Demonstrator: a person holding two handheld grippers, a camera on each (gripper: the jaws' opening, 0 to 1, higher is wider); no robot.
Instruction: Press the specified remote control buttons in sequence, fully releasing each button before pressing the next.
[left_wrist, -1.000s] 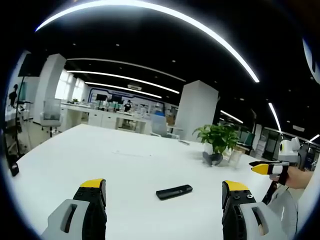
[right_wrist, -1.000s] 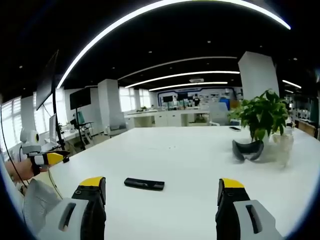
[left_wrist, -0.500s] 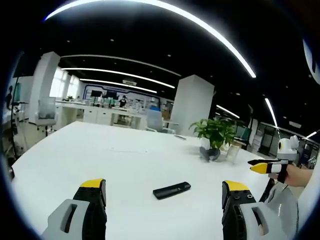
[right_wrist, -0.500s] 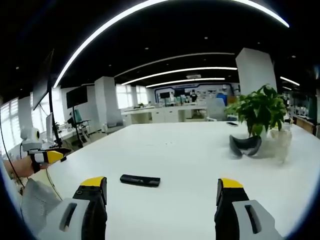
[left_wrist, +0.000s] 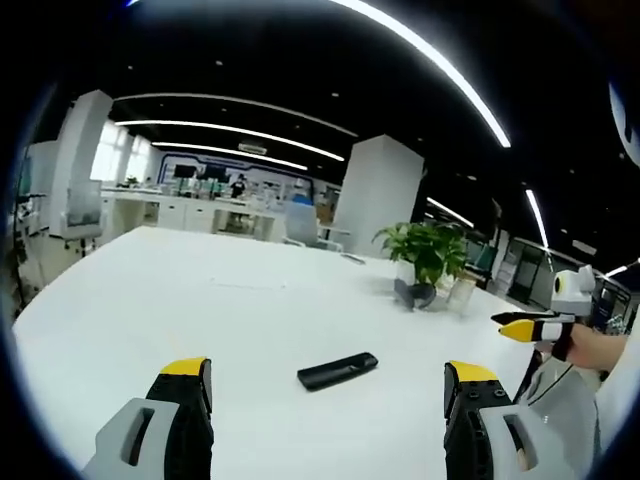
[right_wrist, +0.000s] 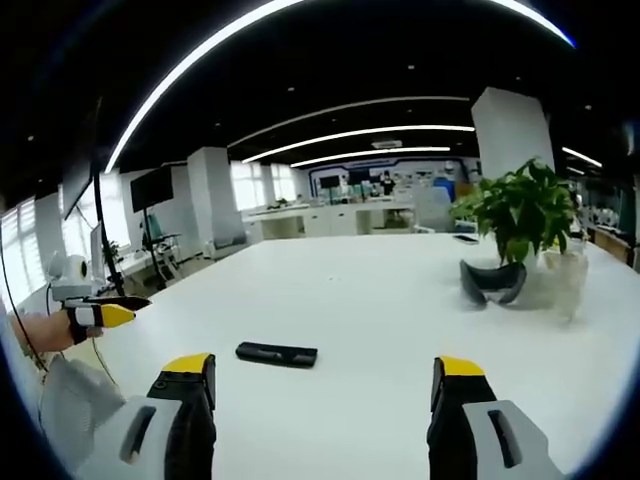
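Observation:
A slim black remote control (left_wrist: 338, 370) lies flat on the white table (left_wrist: 180, 300), a little beyond and between my left gripper's jaws. My left gripper (left_wrist: 325, 385) is open and holds nothing. The right gripper view has the same remote control (right_wrist: 276, 353) lying left of centre on the white table (right_wrist: 380, 300). My right gripper (right_wrist: 322, 378) is also open, empty, with the remote just past its left jaw. The right gripper (left_wrist: 528, 328) comes into the left gripper view at the right edge. The left gripper (right_wrist: 105, 312) comes into the right gripper view at the left edge.
A potted green plant (right_wrist: 520, 215) stands at the far right of the table beside a dark curved headset-like object (right_wrist: 490, 282) and a glass jar (right_wrist: 562, 285). Office desks and columns fill the background. A monitor on a stand (right_wrist: 100, 230) is at the left.
Both views have shifted slightly as the hands moved; the remote sits a little lower and further left in each view. The remote itself has not moved and both grippers stay open.

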